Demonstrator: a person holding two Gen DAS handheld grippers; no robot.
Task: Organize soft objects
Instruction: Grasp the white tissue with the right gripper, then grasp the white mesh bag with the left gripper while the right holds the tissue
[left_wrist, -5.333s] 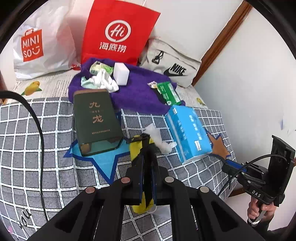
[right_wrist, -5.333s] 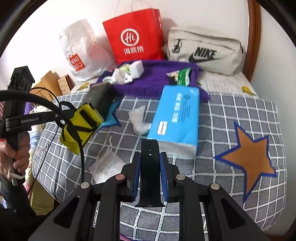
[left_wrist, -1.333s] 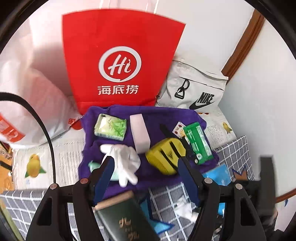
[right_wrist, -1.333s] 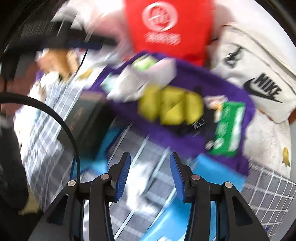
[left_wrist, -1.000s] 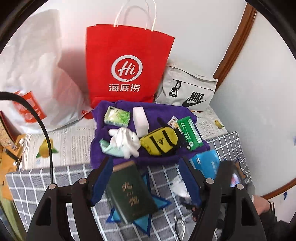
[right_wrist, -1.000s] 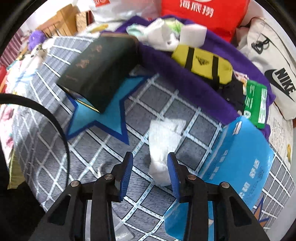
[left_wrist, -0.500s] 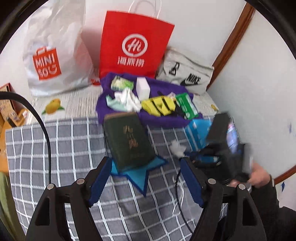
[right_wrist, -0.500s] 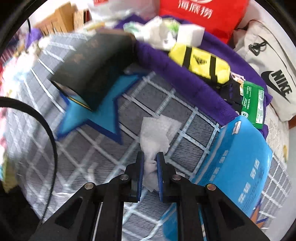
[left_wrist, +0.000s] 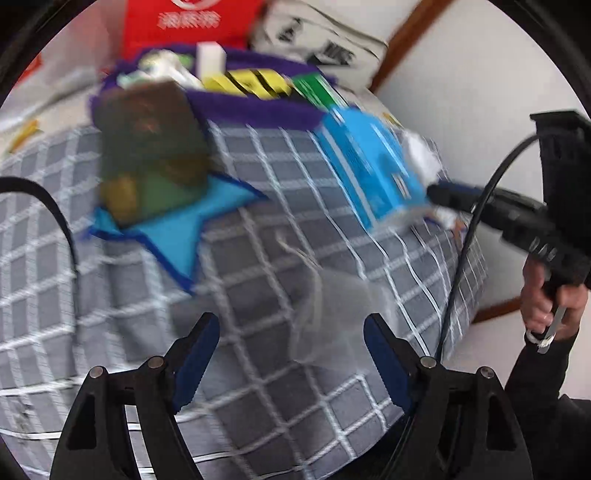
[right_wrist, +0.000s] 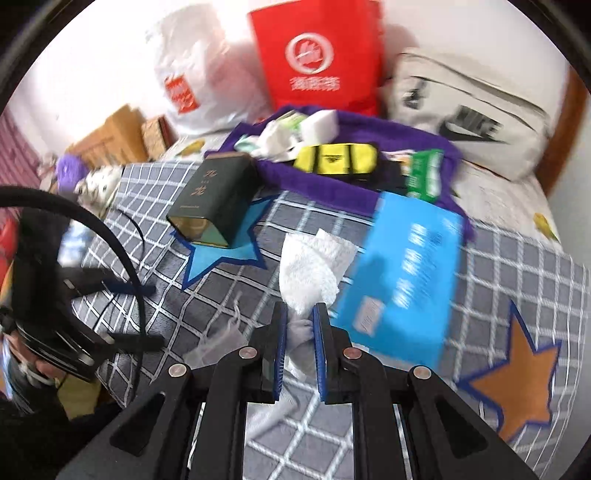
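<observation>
Near the bed's front edge, the right gripper (right_wrist: 299, 332) tilts downward, fingers pinching a white tissue (right_wrist: 314, 266); the left gripper (left_wrist: 290, 354), angled down, is opening over a sheer mesh pouch (left_wrist: 332, 310).

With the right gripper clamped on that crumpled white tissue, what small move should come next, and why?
Probably carry the crumpled white tissue, pinched in the right gripper, toward the purple towel, where the yellow pouch and other soft items already lie gathered. The left gripper is opening with nothing pinched.

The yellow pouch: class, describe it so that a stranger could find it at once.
Start at the red paper bag against the wall. Below it lies a purple towel; the yellow pouch rests on that, the only yellow item, crossed by black straps.
</observation>
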